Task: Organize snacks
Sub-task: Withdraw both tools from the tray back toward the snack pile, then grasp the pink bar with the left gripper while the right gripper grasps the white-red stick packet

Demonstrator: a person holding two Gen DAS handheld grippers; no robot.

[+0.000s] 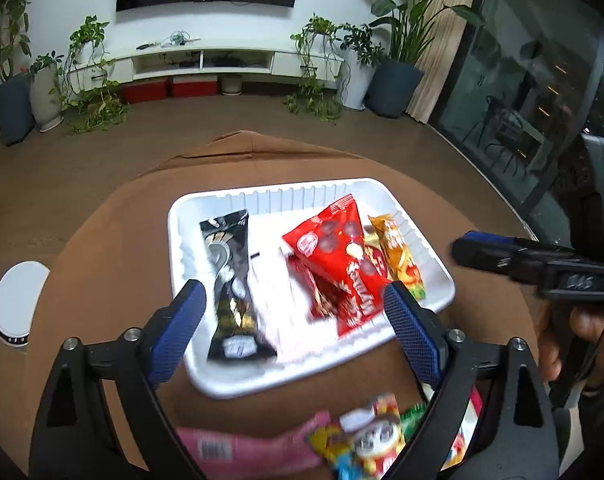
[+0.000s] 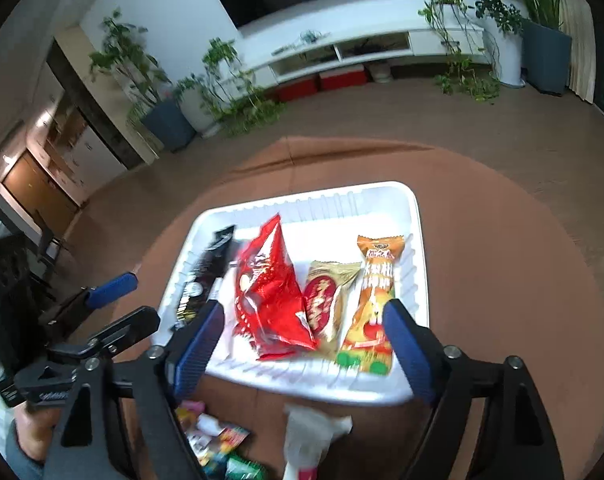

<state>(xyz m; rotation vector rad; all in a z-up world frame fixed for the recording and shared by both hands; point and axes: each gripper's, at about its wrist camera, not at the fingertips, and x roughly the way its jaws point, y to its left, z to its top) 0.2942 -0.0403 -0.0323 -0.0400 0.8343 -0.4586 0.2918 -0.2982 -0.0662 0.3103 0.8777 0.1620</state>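
A white tray (image 1: pixel 230 196) (image 2: pixel 415 216) on the brown tablecloth holds a black packet (image 1: pixel 230 276) (image 2: pixel 206 268), a red bag (image 1: pixel 341 256) (image 2: pixel 270 292), a gold-and-red packet (image 2: pixel 325 300) and an orange packet (image 1: pixel 401 260) (image 2: pixel 375 300). My left gripper (image 1: pixel 294 324) is open and empty above the tray's near edge. My right gripper (image 2: pixel 302 340) is open and empty, also over the near edge; it shows in the left wrist view (image 1: pixel 501 256). Loose snacks lie in front of the tray: a pink packet (image 1: pixel 238 444), colourful packets (image 1: pixel 377 436) (image 2: pixel 218 440) and a white packet (image 2: pixel 309 436).
The round table's edge (image 1: pixel 82 232) drops to a brown floor. A white round device (image 1: pixel 14 304) stands on the floor at left. Potted plants (image 1: pixel 397 60) and a TV shelf (image 1: pixel 202 60) line the far wall. Glass doors (image 1: pixel 521 80) are at right.
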